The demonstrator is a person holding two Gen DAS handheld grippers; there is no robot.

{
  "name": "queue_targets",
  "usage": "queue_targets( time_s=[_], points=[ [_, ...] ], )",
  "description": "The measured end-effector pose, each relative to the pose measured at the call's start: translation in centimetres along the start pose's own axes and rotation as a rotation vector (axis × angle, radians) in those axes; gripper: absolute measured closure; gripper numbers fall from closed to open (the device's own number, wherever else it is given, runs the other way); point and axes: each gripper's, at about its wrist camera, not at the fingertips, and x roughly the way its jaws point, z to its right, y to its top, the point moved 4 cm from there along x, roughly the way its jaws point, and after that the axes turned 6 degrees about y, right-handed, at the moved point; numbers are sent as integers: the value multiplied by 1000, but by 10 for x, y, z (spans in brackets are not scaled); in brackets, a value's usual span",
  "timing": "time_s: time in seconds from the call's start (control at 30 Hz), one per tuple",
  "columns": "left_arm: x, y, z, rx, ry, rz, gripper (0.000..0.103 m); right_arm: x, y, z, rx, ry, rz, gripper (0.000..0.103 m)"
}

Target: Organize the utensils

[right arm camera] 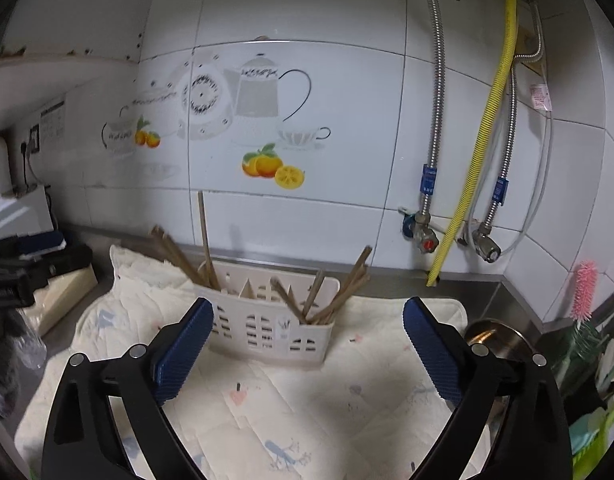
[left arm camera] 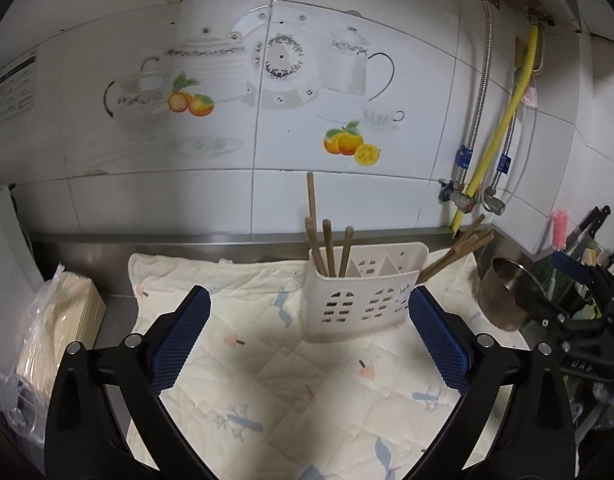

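Ahead of the left claw, whose blue pads look rubbery and ribbed on matt black plastic arms, stands a perforated cream plastic caddy, smooth and faintly glossy. Matt brown wooden chopsticks stick out of it. Under the claw lies a soft quilted cloth. Beyond is a brushed steel worktop, then glossy ceramic tiles; to the right, a shiny metal pot.

Home kitchen: tiled wall w/ teapot decals, steel counter, gas hose, chopstick caddy.
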Motion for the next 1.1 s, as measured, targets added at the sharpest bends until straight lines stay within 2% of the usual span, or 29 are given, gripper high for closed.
queue_targets(
  time_s=[0.37, 0.8, 1.1],
  points=[
    [-20, -28, -7, 9, 37, 21, 5, -21, -35, -16, -36, -58, 2, 8],
    [-46, -49, -6, 45, 108, 63, 5, -51, -49, 0, 130, -29, 16, 7],
    [-60, -63, -3, 47, 84, 75, 5, -58, -70, -1, 173, -31, -11, 7]
  ],
)
